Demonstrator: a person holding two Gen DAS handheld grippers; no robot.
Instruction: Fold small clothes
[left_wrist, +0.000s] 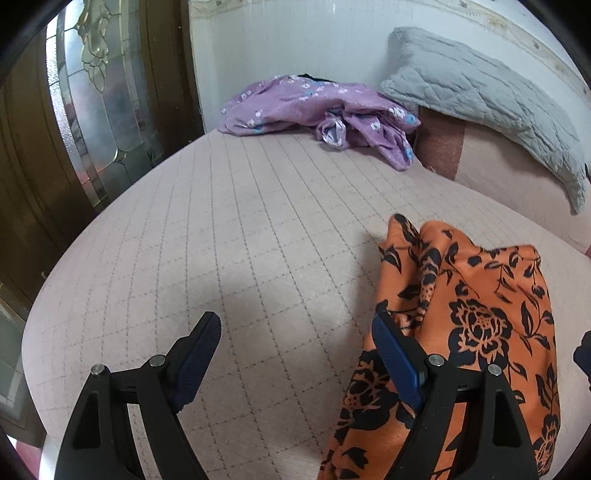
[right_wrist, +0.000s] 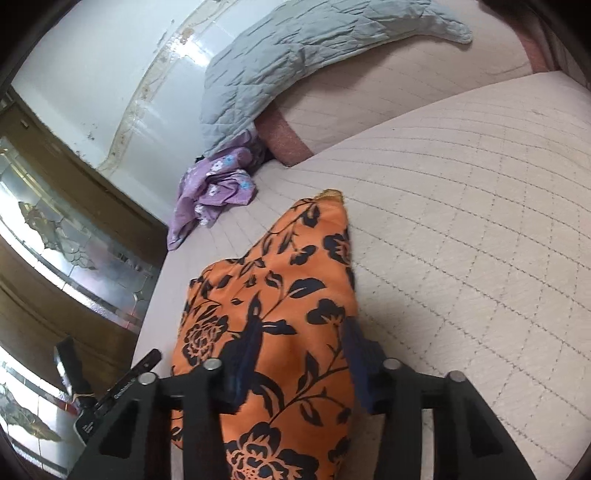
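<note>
**Status: orange garment on bed, right gripper engaged**

1. Garment location. Find the orange garment (right_wrist: 280, 266) with black floral print on the quilted bed cover (left_wrist: 240, 240), at the near edge of the bed and directly ahead of the right gripper (right_wrist: 297, 332). In the left wrist view, find the same orange garment (left_wrist: 480, 295) bunched and standing up in folds to the right of the left gripper (left_wrist: 295, 321). Note one narrow end with a frayed yellowish edge pointing away along the bed in the right wrist view.

2. Right gripper. Read the jaws as partly closed on the orange garment: fabric fills the whole gap, bulging up between the two fingers, with a pad against it on either side. Treat the pads as slightly blurred; exact pressure not readable.

3. Left gripper. Read the jaws as spread wide, with nothing but bare bed cover between them. Note its right finger (left_wrist: 399, 354) standing in front of the garment's left edge; contact there not determinable.

4. Surroundings. Find a crumpled purple floral garment (left_wrist: 295, 103) at the far end of the bed, against the white wall. Find a grey quilted pillow (left_wrist: 480, 92) just beside it, leaning along the wall. Note a wooden door with leaded glass (left_wrist: 92, 92) at the left side of the bed.
</note>
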